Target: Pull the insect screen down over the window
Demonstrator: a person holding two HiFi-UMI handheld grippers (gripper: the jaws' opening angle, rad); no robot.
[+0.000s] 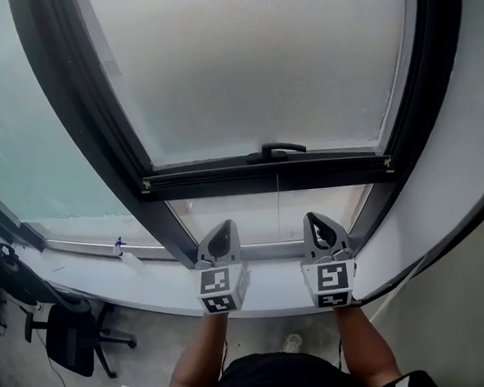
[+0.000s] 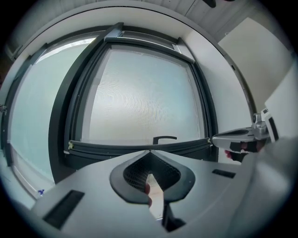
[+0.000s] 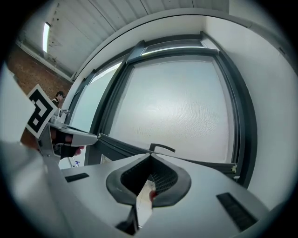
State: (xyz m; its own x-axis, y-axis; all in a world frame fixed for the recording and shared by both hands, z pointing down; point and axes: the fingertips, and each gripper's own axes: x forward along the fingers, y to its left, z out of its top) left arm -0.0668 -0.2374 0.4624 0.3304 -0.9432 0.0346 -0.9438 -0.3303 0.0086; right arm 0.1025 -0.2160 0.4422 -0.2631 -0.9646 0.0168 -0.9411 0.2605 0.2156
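Above near sill, insect screen hanging partway down window, bottom bar sitting short of sill. Mesh likely being light, soft, tearable; bar stiff, so taking hold at centre handle. Left tool, right tool pointing below bar, jaws together, carrying nothing.

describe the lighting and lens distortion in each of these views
Head view: strongly backlit by the pale insect screen, so the window frame goes near black and looks bowed. Left gripper view: fisheye circle with dark corners, the left gripper looming soft at the bottom. Right gripper view: same fisheye, scene tilted, a bright ceiling light top left.
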